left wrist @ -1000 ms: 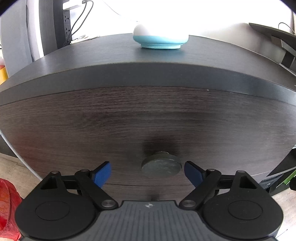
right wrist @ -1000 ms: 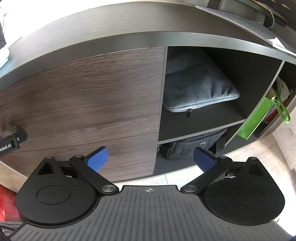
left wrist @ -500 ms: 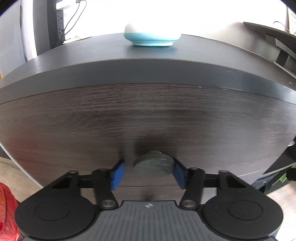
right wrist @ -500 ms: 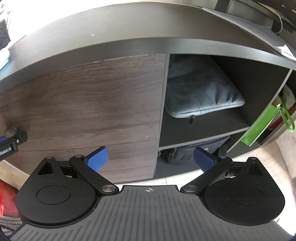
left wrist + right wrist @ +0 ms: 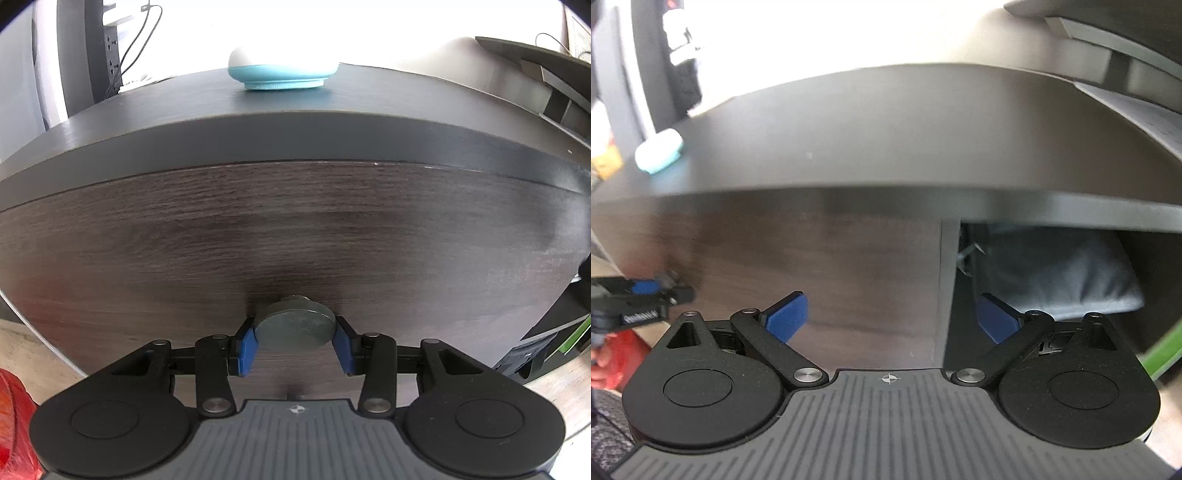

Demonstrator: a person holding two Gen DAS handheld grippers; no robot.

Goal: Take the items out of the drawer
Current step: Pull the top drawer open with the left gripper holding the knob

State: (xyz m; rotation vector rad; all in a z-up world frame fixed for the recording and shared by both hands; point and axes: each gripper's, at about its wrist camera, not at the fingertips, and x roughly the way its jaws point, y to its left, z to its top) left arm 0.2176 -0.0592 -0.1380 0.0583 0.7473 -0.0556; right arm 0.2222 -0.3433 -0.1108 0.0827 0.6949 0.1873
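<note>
At drawer front (image 5: 295,236), left gripper (image 5: 295,345) is clamping round knob (image 5: 295,330); right gripper (image 5: 892,317) is hovering nearby, jaws apart, holding nothing.

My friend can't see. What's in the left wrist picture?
The left gripper has its blue jaws shut on the round grey knob of a closed dark wood drawer. On the cabinet top above sits a white and teal dome-shaped gadget.

The left gripper (image 5: 295,341) clamps the round knob (image 5: 295,326) on the closed drawer front (image 5: 295,229).
</note>
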